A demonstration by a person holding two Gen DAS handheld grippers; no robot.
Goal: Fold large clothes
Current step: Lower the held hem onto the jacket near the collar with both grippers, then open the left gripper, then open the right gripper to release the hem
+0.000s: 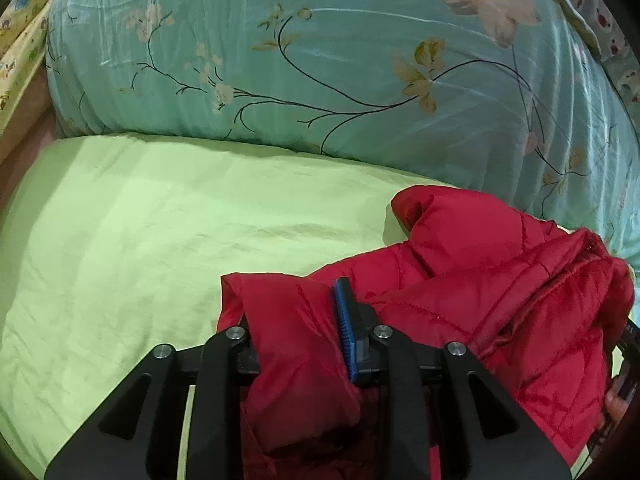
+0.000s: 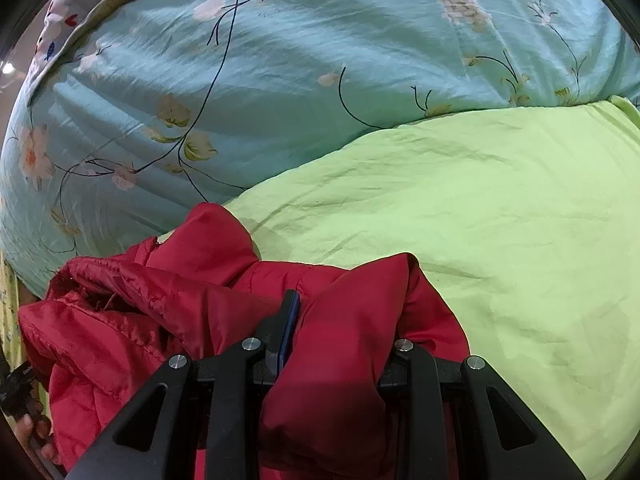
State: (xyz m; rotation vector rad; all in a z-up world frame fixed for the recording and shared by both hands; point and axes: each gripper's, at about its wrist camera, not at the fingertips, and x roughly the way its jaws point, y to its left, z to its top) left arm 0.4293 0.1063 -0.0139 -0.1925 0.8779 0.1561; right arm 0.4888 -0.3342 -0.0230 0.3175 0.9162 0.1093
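The red padded jacket [image 1: 460, 280] lies bunched on the green sheet [image 1: 160, 220] of the bed, near the floral quilt [image 1: 320, 60]. The left hand-held gripper [image 1: 300, 320] and right hand-held gripper [image 2: 340, 320] each clamp a thick fold of it. I'd draw both apart evenly, laying it flat before creasing.

One red puffy jacket [image 1: 460, 280] can be seen. One light green sheet [image 1: 160, 220] is spread out flat. One big blue-green quilt [image 1: 320, 60] with flowers on it is piled up behind the sheet. One white cloth with little coloured animals [image 1: 604, 20] is seen at the top corner, and one yellow cloth with small pictures [image 1: 20, 40] is seen at the other side. Two grippers are counted: one left gripper [image 1: 300, 320] and one right gripper [image 2: 344, 320]. One blue pad [image 1: 345, 328] is seen on each gripper.
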